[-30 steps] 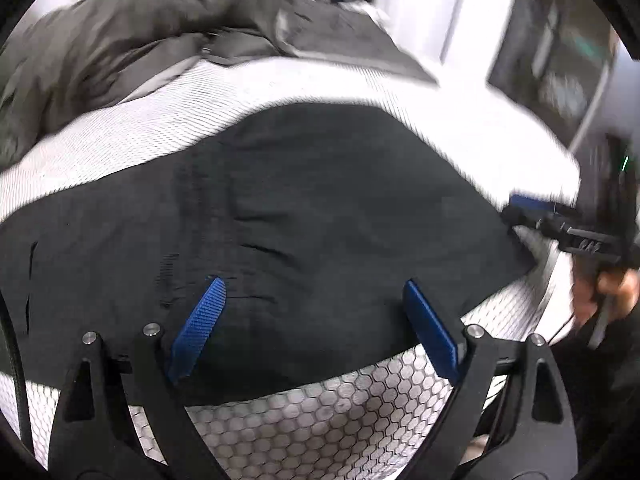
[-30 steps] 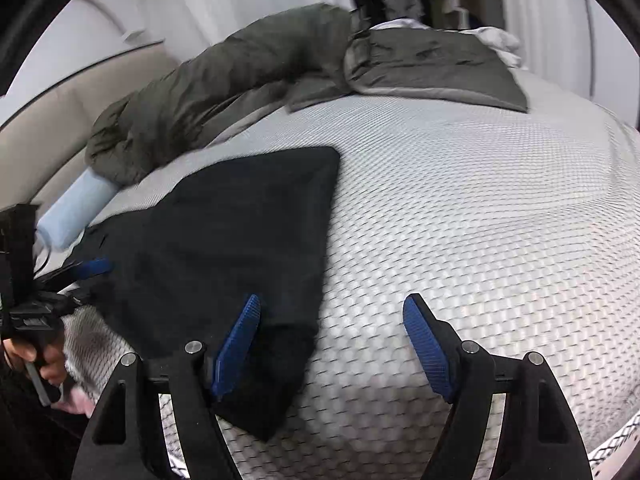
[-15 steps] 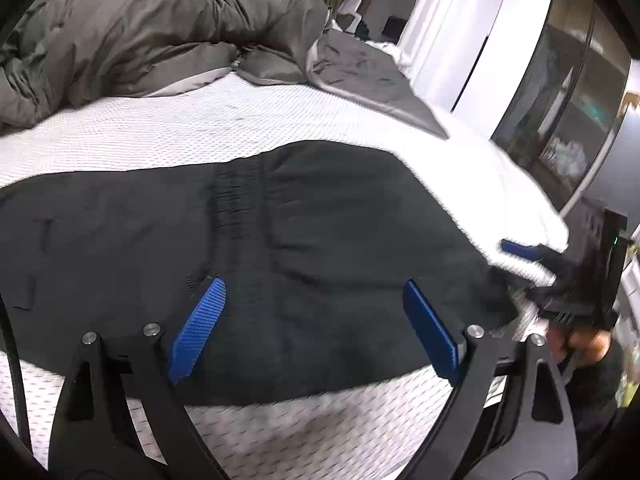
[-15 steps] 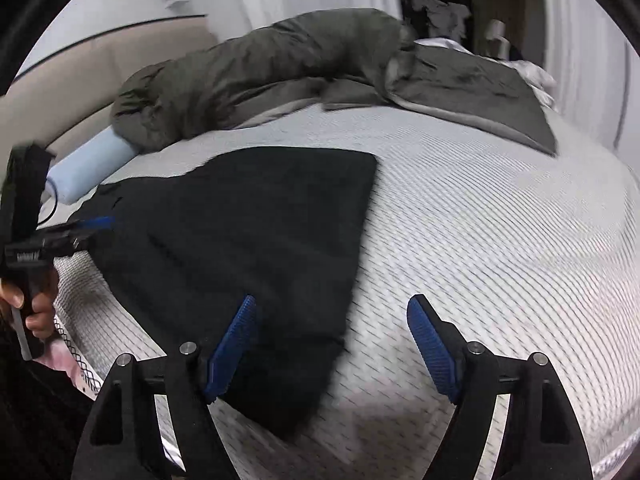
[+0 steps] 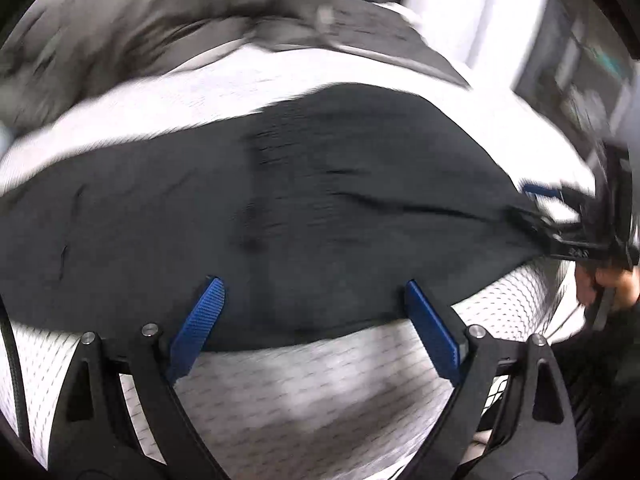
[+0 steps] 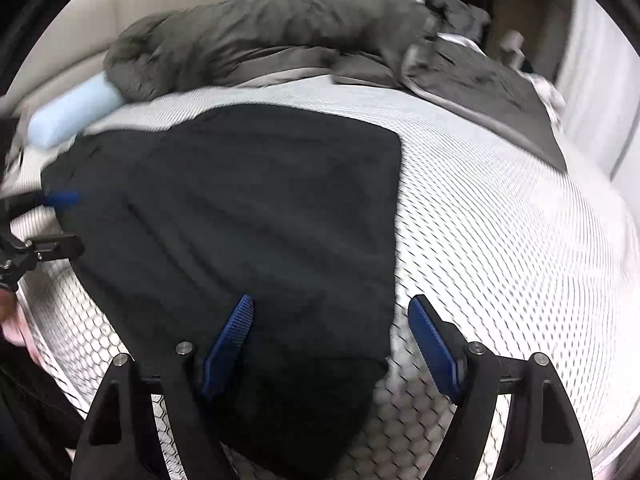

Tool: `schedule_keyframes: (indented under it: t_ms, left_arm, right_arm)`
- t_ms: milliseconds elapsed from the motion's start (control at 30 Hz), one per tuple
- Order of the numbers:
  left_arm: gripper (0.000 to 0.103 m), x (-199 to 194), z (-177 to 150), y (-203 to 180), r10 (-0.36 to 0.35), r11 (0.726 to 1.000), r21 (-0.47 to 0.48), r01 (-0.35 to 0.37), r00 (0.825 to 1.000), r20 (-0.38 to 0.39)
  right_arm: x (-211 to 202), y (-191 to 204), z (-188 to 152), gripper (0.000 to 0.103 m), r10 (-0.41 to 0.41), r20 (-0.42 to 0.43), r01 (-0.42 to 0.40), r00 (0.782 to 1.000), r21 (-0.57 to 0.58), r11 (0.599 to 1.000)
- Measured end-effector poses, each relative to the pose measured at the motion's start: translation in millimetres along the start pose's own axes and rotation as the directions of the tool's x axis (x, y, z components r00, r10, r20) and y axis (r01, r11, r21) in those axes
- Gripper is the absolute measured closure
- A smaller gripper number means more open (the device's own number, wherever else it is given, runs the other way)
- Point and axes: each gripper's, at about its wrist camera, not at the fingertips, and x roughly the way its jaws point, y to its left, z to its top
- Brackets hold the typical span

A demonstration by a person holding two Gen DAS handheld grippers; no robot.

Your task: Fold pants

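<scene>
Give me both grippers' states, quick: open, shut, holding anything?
Left gripper: open, holding nothing, jaws spread above the black fabric pants.
Right gripper: open, holding nothing, jaws straddling the pants' edge over the white honeycomb-mesh bed cover.

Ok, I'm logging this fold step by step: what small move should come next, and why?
Probably lower both onto the near hem and close. The black pants lie flat on the bed. The left hand-held gripper and the right hand-held gripper are both open over that edge, gripping nothing.
</scene>
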Motion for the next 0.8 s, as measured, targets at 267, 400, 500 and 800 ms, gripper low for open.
schedule_keyframes:
  t_ms: [267, 400, 500, 800]
  left_arm:
    - [0.012, -65, -14, 129, 0.13, 0.836, -0.549, -0.001, 0.972, 0.195]
    - [0.017, -73, -42, 178, 0.202, 0.678, -0.735, 0.003, 0.961, 0.19]
    - [0.037, -71, -56, 201, 0.196, 0.612, -0.79, 0.038, 0.961, 0.197]
    - [0.065, -53, -51, 243, 0.253, 0.504, -0.862, 0.049, 0.946, 0.202]
  right_arm:
    - [-23, -9, 4, 0.018, 0.022, 0.096, -0.031, 0.995, 0.094, 0.995]
    - [-21, 1, 0, 0.018, 0.018, 0.085, -0.024, 0.996, 0.066, 0.998]
    - [-21, 6, -2, 0.018, 0.024, 0.08, -0.028, 0.996, 0.049, 0.998]
    - [-30, 12, -10, 0.018, 0.048, 0.093, -0.047, 0.994, -0.009, 0.999]
